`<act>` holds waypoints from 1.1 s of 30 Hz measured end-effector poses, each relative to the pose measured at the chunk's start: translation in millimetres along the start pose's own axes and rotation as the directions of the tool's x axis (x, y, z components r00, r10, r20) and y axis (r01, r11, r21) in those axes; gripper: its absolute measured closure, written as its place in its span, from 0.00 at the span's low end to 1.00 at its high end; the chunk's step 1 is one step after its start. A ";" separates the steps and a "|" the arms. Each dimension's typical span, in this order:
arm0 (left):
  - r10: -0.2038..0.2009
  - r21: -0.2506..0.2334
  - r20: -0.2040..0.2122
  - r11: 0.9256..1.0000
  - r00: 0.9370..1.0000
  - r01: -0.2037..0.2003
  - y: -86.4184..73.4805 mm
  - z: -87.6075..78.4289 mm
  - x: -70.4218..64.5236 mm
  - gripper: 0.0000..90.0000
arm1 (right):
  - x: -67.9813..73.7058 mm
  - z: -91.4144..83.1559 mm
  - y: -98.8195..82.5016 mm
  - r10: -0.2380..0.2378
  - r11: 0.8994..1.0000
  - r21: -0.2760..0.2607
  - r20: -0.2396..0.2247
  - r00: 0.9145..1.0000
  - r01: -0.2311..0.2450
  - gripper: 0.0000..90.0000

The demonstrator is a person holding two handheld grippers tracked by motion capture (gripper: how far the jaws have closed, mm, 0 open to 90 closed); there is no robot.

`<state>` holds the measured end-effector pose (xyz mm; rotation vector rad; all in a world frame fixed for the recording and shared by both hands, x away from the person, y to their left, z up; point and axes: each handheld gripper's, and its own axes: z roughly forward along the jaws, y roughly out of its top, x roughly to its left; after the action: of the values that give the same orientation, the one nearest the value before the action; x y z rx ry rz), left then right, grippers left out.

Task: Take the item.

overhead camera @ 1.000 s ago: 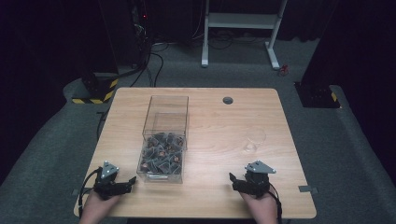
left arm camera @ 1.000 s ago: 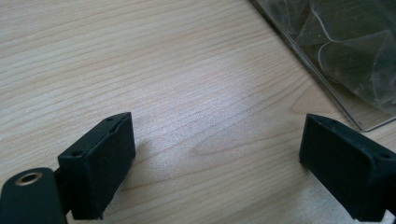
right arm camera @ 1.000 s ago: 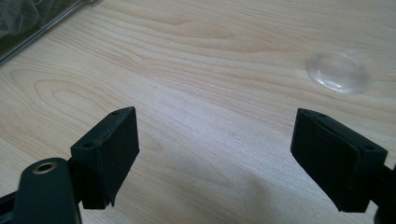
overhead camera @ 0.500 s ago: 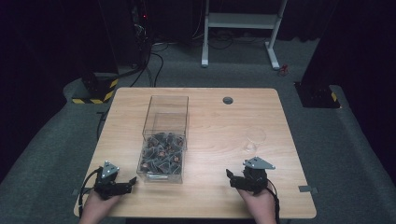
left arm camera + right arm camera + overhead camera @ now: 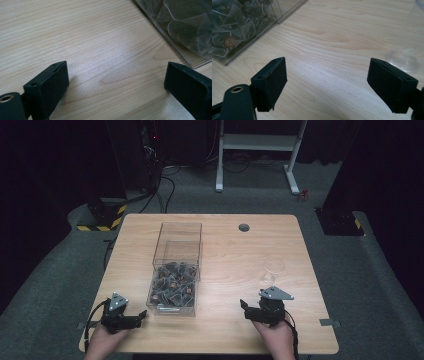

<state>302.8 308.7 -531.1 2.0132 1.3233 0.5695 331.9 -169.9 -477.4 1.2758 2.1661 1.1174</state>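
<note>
Dark room, wooden table (image 5: 225, 255). Right gripper (image 5: 252, 309) has swung left toward clear box (image 5: 175, 270) of tea bags (image 5: 172, 282), jaws wide, empty. Left gripper (image 5: 135, 318) unmoved beside box, jaws apart. Glass cup (image 5: 273, 266) just ahead. Reach likely starting.

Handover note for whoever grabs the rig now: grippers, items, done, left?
Left gripper: open, holding nothing, low over the table near the front left corner of the clear box.
Right gripper: open, holding nothing, at the front right, jaws pointing toward the box.
Tea bags: all piled in the front half of the box.
Clear glass: upright, nothing visible inside, just beyond the right gripper.
Done: nothing moved out of the box yet.
Left: probably pick a bag and take it to the glass.
</note>
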 end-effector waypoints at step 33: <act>0.000 -0.001 -0.001 1.000 1.000 0.000 -0.4 -0.3 -0.2 0.07 | 32.7 1.3 53.7 -0.071 0.995 -0.073 -0.074 0.995 0.065 0.23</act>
<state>302.3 308.8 -531.1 2.0128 1.3230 0.5706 345.5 -126.9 -433.6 1.1376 2.1867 1.2222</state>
